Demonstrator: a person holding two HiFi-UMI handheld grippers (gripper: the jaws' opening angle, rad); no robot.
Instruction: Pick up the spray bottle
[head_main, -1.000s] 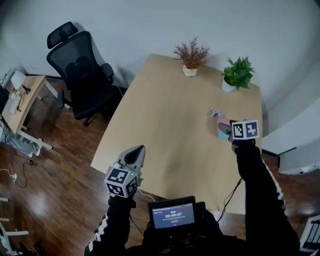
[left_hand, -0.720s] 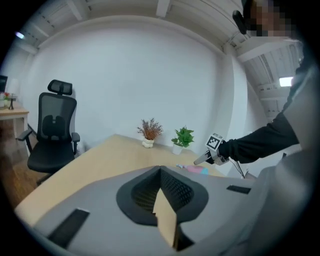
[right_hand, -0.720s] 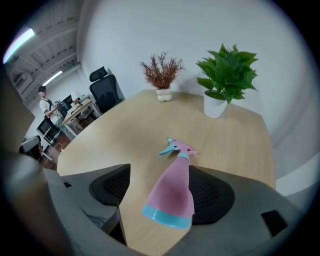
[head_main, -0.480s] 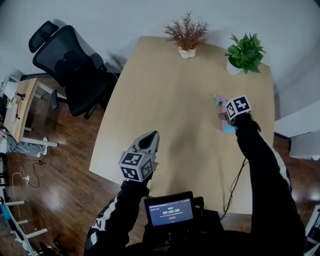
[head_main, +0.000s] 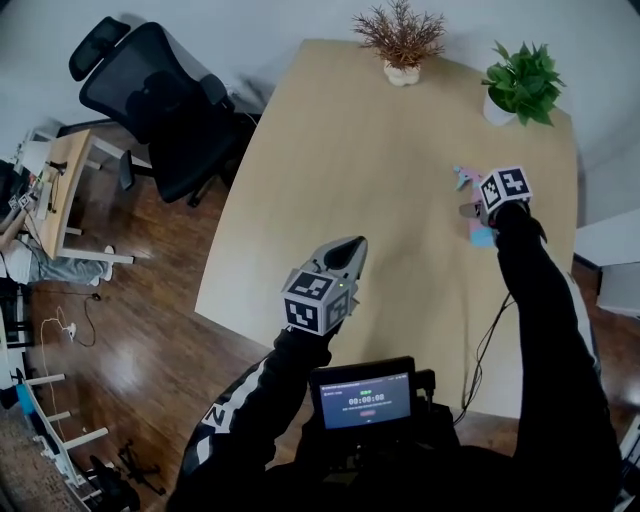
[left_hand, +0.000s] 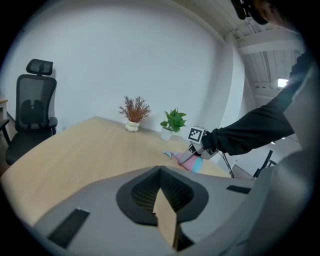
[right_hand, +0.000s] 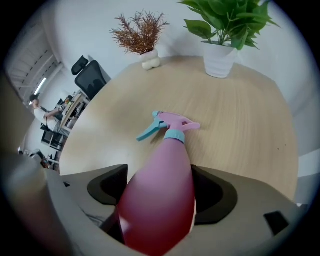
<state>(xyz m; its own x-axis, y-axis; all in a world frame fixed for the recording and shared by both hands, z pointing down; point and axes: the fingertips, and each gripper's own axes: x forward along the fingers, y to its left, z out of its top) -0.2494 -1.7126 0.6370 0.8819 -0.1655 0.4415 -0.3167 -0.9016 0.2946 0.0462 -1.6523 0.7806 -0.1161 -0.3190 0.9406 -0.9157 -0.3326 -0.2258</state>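
Observation:
A pink spray bottle (right_hand: 167, 170) with a teal trigger and collar lies on its side on the light wood table (head_main: 340, 150), toward the right edge. My right gripper (head_main: 476, 216) points steeply down over it. Its jaws have just been opening and stand wide on either side of the bottle's body (head_main: 481, 236), with the pads not pressing on it. The bottle's nozzle end (head_main: 463, 178) points toward the far side. My left gripper (head_main: 349, 250) hovers over the table's near left edge, its fingers together and nothing in them. The left gripper view shows the bottle (left_hand: 194, 162) under the right gripper (left_hand: 196, 149).
A dried brown plant (head_main: 402, 38) and a green potted plant (head_main: 521, 83) stand at the table's far edge. A black office chair (head_main: 160, 100) is left of the table. A small screen device (head_main: 365, 400) sits at my chest. A cable (head_main: 487, 340) hangs at the table's right.
My right gripper has come down over the bottle, which now sits between its jaws. My left gripper has moved forward from beyond the near edge to above the table.

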